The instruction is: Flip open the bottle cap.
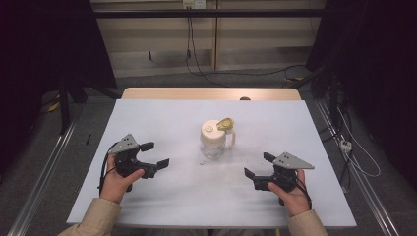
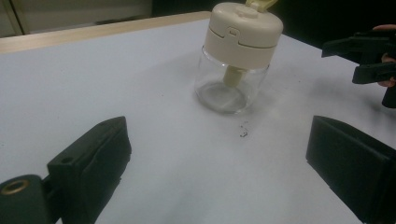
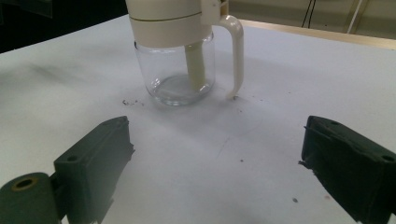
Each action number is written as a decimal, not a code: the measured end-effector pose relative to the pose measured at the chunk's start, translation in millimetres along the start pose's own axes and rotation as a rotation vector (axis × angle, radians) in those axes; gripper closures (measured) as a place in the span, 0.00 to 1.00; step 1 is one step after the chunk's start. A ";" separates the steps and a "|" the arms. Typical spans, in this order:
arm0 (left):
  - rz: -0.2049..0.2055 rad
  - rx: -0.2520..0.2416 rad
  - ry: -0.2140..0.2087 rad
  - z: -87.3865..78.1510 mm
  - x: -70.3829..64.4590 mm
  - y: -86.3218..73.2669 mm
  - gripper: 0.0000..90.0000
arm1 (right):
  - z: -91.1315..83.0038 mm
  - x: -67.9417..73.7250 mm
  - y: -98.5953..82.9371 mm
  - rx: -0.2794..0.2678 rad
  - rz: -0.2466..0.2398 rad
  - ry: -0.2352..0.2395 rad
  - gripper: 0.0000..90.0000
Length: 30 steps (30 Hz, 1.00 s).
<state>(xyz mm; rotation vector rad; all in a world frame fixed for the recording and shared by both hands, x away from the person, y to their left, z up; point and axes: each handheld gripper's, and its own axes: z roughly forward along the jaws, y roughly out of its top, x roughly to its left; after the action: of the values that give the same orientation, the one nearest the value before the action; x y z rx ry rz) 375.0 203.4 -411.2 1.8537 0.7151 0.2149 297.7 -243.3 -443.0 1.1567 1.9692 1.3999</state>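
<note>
Well apart: jar (image 1: 215,140), table (image 1: 162,118) edges.

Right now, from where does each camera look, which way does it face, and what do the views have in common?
High view: sits above the person's side, looks forward and down on the white table; both hands show, holding the left tongs and right tongs, both open.
Left gripper view: rides on the left tongs, looks across the table at the glass jar; its own black jaws show, spread wide.
Right gripper view: rides on the right tongs, faces the jar's handle; its own jaws show, spread wide.
Shared: all three see the jar.
</note>
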 end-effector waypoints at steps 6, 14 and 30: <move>0.002 0.006 0.009 -2.9 0.5 -2.0 0.07 | -8.3 -4.8 -3.9 0.003 -0.007 -0.008 0.08; 0.005 0.013 0.010 -5.1 0.3 -6.3 0.07 | -15.2 -8.1 -7.8 0.006 -0.010 -0.022 0.08; -0.009 0.010 0.031 -15.8 3.5 -13.6 0.07 | -27.0 -12.4 -16.3 0.006 -0.004 -0.045 0.08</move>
<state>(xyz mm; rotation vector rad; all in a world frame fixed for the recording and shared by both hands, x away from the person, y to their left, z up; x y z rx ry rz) 365.4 221.1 -417.7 1.8597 0.7475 0.2354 278.1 -270.2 -449.1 1.1763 1.9447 1.3550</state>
